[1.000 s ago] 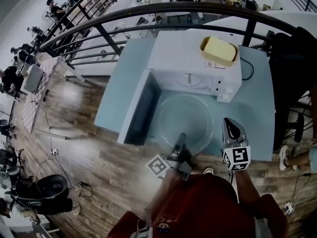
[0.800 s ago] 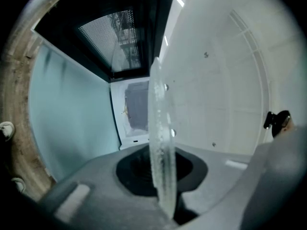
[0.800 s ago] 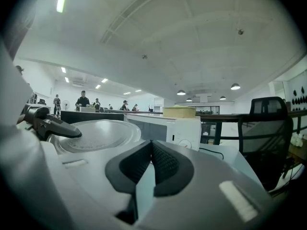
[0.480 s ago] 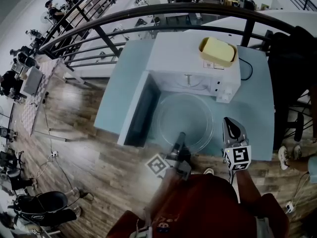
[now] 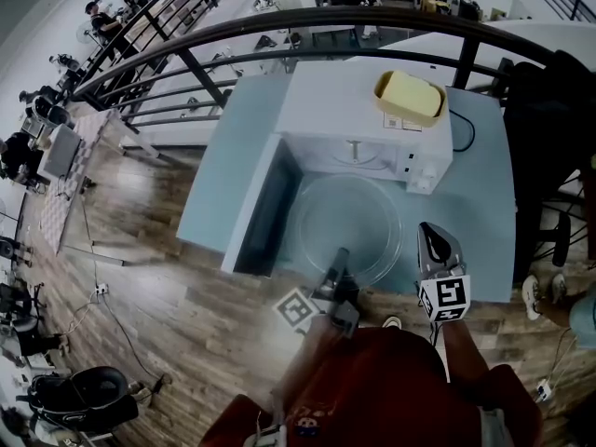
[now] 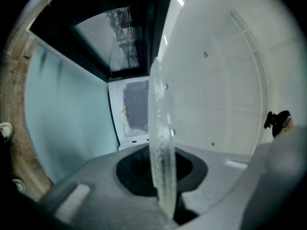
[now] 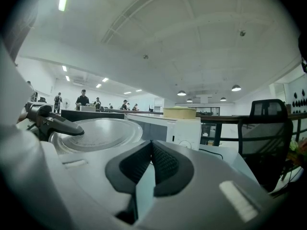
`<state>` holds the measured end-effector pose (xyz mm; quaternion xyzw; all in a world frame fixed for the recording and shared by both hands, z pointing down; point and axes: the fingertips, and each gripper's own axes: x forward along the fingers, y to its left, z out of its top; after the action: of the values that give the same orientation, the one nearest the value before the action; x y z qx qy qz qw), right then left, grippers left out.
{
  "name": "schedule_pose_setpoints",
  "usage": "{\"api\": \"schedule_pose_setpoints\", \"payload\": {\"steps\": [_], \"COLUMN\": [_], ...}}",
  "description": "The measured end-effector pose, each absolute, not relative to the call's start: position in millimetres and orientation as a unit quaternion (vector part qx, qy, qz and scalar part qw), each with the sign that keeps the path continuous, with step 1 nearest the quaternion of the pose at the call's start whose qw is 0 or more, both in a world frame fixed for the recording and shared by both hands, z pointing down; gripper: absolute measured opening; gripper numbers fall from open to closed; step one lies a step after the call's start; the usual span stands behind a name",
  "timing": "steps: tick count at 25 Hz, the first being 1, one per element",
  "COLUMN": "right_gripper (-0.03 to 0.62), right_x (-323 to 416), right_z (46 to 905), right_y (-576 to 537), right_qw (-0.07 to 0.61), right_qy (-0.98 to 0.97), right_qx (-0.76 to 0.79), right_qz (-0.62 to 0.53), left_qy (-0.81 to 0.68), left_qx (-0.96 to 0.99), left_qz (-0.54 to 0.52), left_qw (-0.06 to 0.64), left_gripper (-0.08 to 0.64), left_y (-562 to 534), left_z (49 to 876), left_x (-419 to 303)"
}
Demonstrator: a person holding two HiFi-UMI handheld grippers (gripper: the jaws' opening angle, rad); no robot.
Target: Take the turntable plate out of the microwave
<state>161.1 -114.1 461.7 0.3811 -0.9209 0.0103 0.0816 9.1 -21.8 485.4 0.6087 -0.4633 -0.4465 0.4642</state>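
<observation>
The clear glass turntable plate (image 5: 349,220) is outside the white microwave (image 5: 363,124), lying level in front of its open cavity over the light blue table (image 5: 219,161). My left gripper (image 5: 340,259) is shut on the plate's near rim. In the left gripper view the rim (image 6: 159,143) runs edge-on between the pads of my left gripper (image 6: 162,178). My right gripper (image 5: 431,237) is shut and empty, to the right of the plate and apart from it. The right gripper view shows the right gripper (image 7: 151,166) with pads together, the plate (image 7: 98,133) to its left and the left gripper (image 7: 53,122) on the plate's rim.
The microwave door (image 5: 264,208) stands open to the left of the plate. A yellow container (image 5: 411,95) sits on top of the microwave. A dark railing (image 5: 279,26) runs behind the table. A black chair (image 7: 266,128) stands at the right. People are far off in the room.
</observation>
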Motion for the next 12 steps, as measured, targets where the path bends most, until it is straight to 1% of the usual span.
{"api": "schedule_pose_setpoints", "payload": {"steps": [12], "right_gripper": [0.002], "right_x": [165.4], "right_z": [458.3], "right_y": [-110.8], "right_qw": [0.078], "right_qy": [-0.920], "right_qx": [0.384], "right_qz": [0.009], "left_qy": [-0.468], "left_qx": [0.612], "left_qz": [-0.444], "left_qw": [0.458], "left_gripper": [0.025], "left_y": [-19.2], "left_z": [483.0], "left_x": [9.7]}}
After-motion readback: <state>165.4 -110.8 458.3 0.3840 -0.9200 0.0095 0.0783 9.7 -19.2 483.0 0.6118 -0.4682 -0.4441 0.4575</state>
